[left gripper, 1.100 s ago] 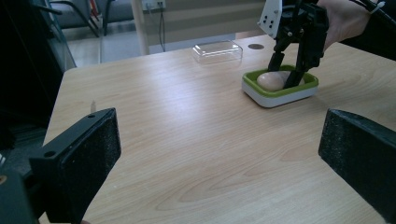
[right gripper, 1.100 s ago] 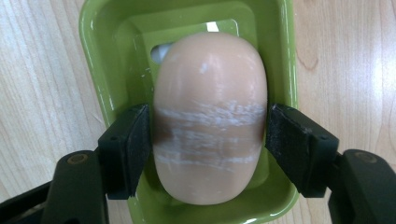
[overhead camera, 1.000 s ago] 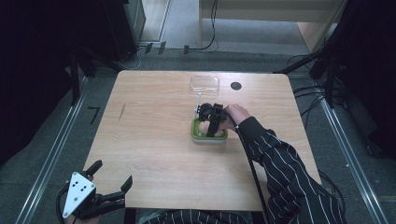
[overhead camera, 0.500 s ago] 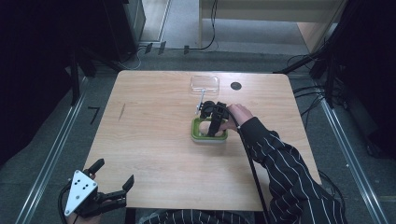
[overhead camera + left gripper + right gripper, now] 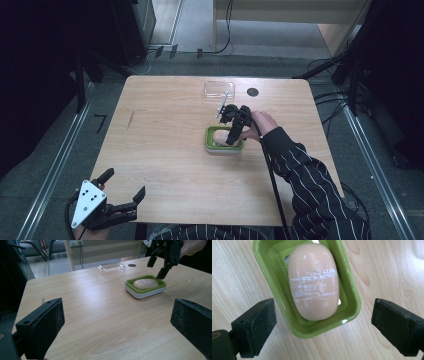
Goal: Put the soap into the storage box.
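Note:
A peach bar of soap (image 5: 313, 281) with white scuff marks lies in a green soap dish (image 5: 265, 270) near the middle of the table. My right gripper (image 5: 232, 139) hangs just above the dish (image 5: 210, 142) and points down at it. Its jaws have just been opening and now stand wide on either side of the soap without touching it. From the left gripper view the soap (image 5: 145, 283) rests in the dish (image 5: 145, 293) with the right gripper (image 5: 157, 269) over its far end. My left gripper (image 5: 124, 184) is open at the table's front left corner, holding nothing.
A clear plastic lid (image 5: 219, 89) lies at the back of the table behind the dish, with a small dark round hole (image 5: 253, 92) to its right. The right forearm in a striped sleeve (image 5: 305, 180) crosses the right side of the table.
The right gripper has lifted a little off the dish and its jaws have spread apart, leaving the soap lying in the dish. The left gripper has stayed put.

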`<state>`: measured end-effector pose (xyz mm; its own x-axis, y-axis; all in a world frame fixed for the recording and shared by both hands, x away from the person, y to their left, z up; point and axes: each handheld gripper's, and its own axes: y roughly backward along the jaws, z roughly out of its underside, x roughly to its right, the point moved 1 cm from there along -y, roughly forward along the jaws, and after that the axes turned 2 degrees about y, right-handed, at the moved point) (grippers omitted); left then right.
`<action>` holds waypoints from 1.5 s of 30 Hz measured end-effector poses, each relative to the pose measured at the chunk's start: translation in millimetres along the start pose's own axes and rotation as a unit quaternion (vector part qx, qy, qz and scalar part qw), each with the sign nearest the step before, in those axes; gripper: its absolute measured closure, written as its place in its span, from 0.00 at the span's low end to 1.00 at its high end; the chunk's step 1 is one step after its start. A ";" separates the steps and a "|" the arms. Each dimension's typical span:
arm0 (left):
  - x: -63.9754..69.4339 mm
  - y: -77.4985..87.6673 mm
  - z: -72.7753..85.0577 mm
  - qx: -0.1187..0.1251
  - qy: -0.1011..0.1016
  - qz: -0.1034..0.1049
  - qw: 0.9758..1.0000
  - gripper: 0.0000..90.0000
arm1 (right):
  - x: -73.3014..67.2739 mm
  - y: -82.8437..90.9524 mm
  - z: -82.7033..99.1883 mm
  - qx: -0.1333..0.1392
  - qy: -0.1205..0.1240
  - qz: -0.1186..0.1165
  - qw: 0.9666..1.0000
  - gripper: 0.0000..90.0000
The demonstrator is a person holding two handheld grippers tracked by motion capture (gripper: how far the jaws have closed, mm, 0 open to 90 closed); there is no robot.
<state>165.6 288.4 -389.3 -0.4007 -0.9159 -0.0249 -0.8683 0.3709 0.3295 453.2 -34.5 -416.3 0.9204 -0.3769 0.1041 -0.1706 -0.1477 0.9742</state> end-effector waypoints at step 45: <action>2.9 -23.5 -8.7 0.001 -0.013 0.045 0.999 0.00 | -20.5 24.3 119.6 -0.022 -0.149 0.033 0.988 0.08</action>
<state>187.4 275.7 -389.0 -0.4838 -0.8750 -0.0191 -0.8291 0.4513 0.3300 388.1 -139.8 -418.7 0.7618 -0.6385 0.1100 -0.2056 -0.0772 0.9756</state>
